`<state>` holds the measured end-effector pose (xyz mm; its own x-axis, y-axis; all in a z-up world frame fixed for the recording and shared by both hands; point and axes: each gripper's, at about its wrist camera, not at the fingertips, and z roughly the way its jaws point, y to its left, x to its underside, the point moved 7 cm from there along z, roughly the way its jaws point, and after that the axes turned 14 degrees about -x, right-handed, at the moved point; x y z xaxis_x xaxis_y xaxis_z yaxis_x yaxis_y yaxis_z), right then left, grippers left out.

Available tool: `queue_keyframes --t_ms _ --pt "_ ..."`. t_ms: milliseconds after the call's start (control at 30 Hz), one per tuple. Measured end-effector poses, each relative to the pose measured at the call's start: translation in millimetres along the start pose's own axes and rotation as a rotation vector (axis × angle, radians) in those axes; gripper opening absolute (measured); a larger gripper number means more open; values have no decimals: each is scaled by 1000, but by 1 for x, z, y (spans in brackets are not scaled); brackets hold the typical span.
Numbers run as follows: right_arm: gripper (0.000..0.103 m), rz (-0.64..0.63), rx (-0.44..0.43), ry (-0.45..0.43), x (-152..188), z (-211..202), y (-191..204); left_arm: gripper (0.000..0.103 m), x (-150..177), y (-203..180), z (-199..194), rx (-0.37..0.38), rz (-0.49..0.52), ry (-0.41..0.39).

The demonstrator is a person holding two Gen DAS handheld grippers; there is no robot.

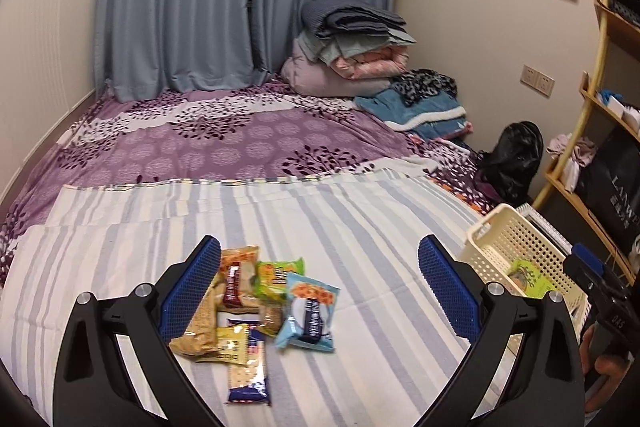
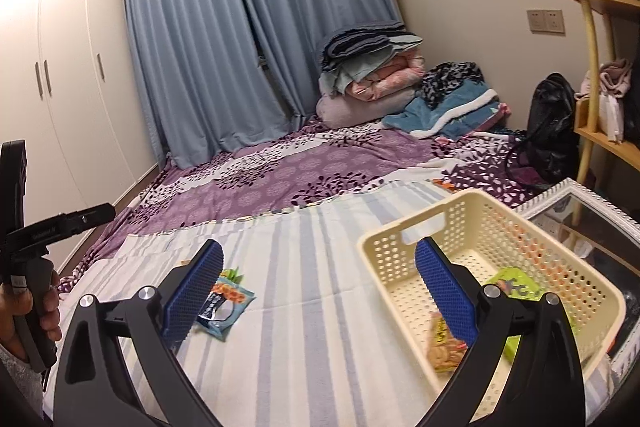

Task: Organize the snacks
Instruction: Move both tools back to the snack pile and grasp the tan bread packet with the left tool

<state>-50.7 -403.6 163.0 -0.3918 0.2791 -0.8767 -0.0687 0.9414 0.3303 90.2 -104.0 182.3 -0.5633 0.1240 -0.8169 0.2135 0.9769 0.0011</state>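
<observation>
The left gripper (image 1: 319,291) hangs over the bed (image 1: 360,211) with its fingers (image 1: 192,291) wide apart and nothing between them. Under it a heap of snacks (image 1: 256,311) lies on the striped sheet, a light blue pack (image 1: 308,311) at its right edge and a dark blue bar (image 1: 248,375) nearest the camera. The right gripper (image 2: 319,293) also has its fingers (image 2: 444,295) spread and empty, one above the basket (image 2: 532,227) at the bed's right edge. In the basket lie a green pack (image 2: 516,287) and a yellow pack (image 2: 442,347)
</observation>
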Motion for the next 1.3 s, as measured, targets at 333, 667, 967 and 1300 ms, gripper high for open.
queue_keyframes --t_ms 333,667,967,1300 --pt "96 -46 -103 137 35 43 54 100 27 80 34 -117 -120 84" --pt "96 -68 -131 216 58 69 81 100 79 119 92 -174 -180 229" --pt "96 -65 -145 281 76 87 90 100 126 127 150 -197 -185 366" --pt "96 -63 -145 334 92 104 91 100 147 133 182 -189 -185 442"
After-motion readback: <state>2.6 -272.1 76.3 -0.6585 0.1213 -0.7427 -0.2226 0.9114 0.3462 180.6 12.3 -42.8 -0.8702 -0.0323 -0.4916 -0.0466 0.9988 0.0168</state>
